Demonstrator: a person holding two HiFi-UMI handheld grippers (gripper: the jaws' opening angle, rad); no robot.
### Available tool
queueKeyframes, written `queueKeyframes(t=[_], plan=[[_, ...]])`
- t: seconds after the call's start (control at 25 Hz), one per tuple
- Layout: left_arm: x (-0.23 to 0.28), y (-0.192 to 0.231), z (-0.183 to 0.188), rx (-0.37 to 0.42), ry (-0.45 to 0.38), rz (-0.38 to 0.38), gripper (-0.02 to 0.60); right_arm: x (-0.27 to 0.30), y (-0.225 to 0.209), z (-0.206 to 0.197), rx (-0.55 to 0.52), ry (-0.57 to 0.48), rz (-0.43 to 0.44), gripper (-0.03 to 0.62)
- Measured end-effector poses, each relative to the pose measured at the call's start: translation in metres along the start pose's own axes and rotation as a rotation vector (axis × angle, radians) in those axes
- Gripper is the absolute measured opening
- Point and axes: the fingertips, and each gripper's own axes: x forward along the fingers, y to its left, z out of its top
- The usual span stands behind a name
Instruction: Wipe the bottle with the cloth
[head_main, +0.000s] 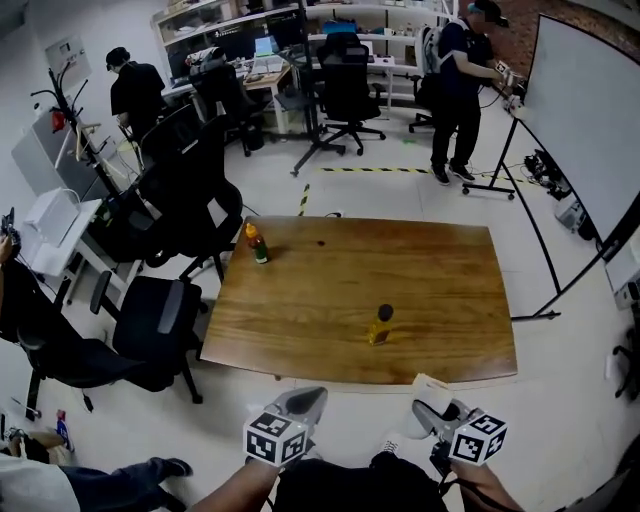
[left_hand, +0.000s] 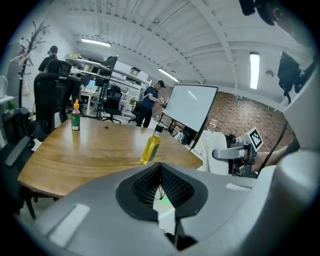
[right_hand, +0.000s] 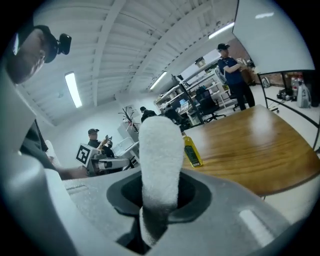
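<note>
A yellow bottle (head_main: 380, 326) with a black cap stands upright on the wooden table (head_main: 430, 280), near its front edge. It also shows in the left gripper view as the yellow bottle (left_hand: 150, 146), and in the right gripper view as the yellow bottle (right_hand: 191, 151). My right gripper (right_hand: 160, 200) is shut on a white cloth (right_hand: 160, 160) that sticks up between its jaws. In the head view the right gripper (head_main: 430, 410) and its cloth (head_main: 430, 384) hover just off the table's front edge. My left gripper (head_main: 308, 402) is beside it, shut with nothing in its jaws; the left gripper (left_hand: 160, 169) points toward the bottle.
A green bottle (head_main: 257, 243) with an orange cap stands at the table's far left corner. A small dark speck (head_main: 320, 242) lies near the far edge. Black office chairs (head_main: 150, 330) crowd the left side. A whiteboard on a stand (head_main: 590, 120) is at the right. People stand by desks at the back.
</note>
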Motion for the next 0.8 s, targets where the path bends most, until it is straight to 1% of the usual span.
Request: queueKeyframes(t=[0.08,0.16,0.24,0.32,0.4,0.52,0.64,0.72,0.8], plan=[[-0.011,-0.003,-0.003,0.013,-0.004,-0.056,0.017,-0.002,0.020,-0.017,0.001,-0.020,-0.042,0.075],[-0.022,-0.008,-0.008,-0.004,-0.009,-0.110,0.017,-0.006,0.038,-0.035,0.004,-0.027,-0.086,0.074],[-0.032,-0.014,-0.020,-0.025,0.006,-0.159,0.017,-0.014,0.056,-0.051,0.025,-0.041,-0.127,0.074],[-0.040,-0.019,-0.033,-0.022,0.028,-0.189,0.017,-0.023,0.072,-0.063,0.037,-0.054,-0.160,0.074],[-0.045,-0.022,-0.040,-0.017,0.036,-0.196,0.017,-0.030,0.081,-0.071,0.039,-0.052,-0.182,0.074],[-0.053,-0.027,-0.041,-0.024,0.024,-0.192,0.017,-0.040,0.083,-0.080,0.025,-0.017,-0.198,0.074],[-0.058,-0.032,-0.038,0.009,0.009,-0.184,0.017,-0.044,0.076,-0.082,0.014,0.006,-0.195,0.074],[-0.060,-0.031,-0.036,0.009,0.000,-0.160,0.017,-0.045,0.072,-0.078,0.010,0.017,-0.178,0.072],[-0.061,-0.030,-0.037,-0.018,-0.015,-0.124,0.017,-0.046,0.071,-0.072,-0.016,0.026,-0.157,0.071]])
